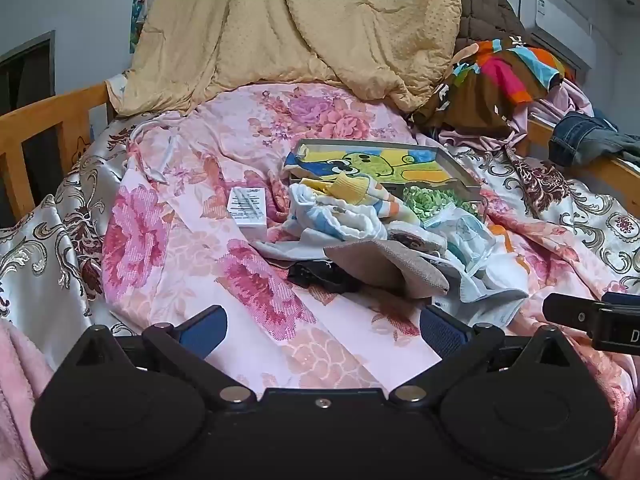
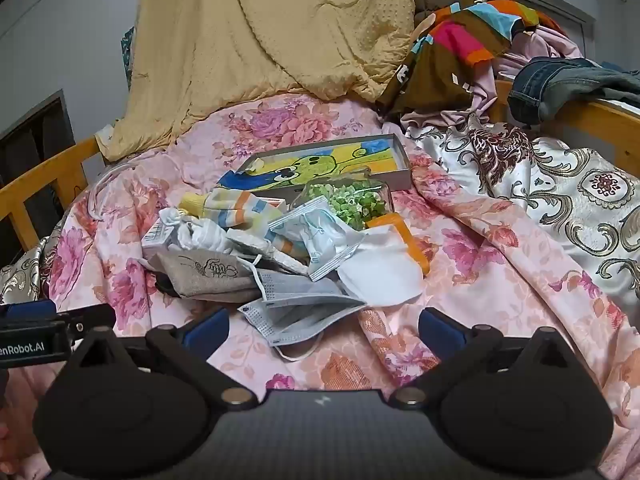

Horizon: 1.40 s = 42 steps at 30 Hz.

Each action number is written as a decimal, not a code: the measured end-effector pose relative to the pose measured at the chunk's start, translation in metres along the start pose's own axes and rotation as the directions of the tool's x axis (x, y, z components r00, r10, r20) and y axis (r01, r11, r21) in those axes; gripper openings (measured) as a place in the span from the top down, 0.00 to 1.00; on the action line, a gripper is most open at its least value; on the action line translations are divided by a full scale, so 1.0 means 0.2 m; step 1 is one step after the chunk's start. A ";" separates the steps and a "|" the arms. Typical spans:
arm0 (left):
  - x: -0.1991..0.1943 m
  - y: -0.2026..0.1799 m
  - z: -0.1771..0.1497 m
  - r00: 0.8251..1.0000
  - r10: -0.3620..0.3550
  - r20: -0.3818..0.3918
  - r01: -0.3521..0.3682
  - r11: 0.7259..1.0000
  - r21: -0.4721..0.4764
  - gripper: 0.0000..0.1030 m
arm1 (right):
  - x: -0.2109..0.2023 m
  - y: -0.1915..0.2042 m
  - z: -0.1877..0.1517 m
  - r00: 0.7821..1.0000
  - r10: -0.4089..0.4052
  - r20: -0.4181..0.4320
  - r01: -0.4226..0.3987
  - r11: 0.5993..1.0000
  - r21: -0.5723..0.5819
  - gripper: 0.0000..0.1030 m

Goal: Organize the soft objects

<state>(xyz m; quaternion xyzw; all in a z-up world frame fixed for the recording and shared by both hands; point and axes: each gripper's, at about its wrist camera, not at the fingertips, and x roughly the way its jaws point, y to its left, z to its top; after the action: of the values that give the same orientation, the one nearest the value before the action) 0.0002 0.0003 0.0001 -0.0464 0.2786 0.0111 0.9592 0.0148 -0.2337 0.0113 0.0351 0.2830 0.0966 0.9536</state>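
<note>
A heap of soft items lies on the pink floral bedspread [image 1: 256,280]: striped socks [image 2: 236,204], a grey pouch [image 2: 204,274], grey face masks [image 2: 298,308], a white mask [image 2: 380,272], a wrapped mask [image 2: 316,236] and a green fluffy item [image 2: 352,200]. Behind them is a shallow tray [image 2: 400,148] holding a cartoon towel [image 1: 372,164]. My left gripper [image 1: 322,332] is open and empty, short of the heap. My right gripper [image 2: 324,332] is open and empty, its fingers on either side of the near edge of the grey masks.
A white box [image 1: 250,210] lies left of the heap. A yellow quilt [image 1: 304,28] is piled at the back, colourful clothes [image 1: 504,76] and jeans [image 2: 560,84] at the right. A wooden bed rail [image 1: 44,120] runs along the left.
</note>
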 end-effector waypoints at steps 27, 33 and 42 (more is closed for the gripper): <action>0.00 -0.02 0.00 1.000 0.001 0.009 -0.001 1.000 0.007 0.01 | 0.00 0.00 0.00 1.000 0.003 -0.001 -0.003 1.000 0.000 0.00; 0.00 -0.02 0.00 1.000 0.001 0.010 -0.001 1.000 0.009 0.01 | 0.00 0.00 0.00 1.000 0.003 -0.002 -0.003 1.000 0.000 0.00; 0.00 -0.02 0.00 1.000 0.002 0.011 -0.002 1.000 0.010 0.01 | 0.00 0.01 0.00 1.000 0.003 -0.001 -0.003 1.000 0.000 0.00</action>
<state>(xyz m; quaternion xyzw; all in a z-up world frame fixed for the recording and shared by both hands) 0.0004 -0.0044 0.0002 -0.0415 0.2736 0.0108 0.9609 0.0148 -0.2325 0.0114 0.0358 0.2836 0.0981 0.9532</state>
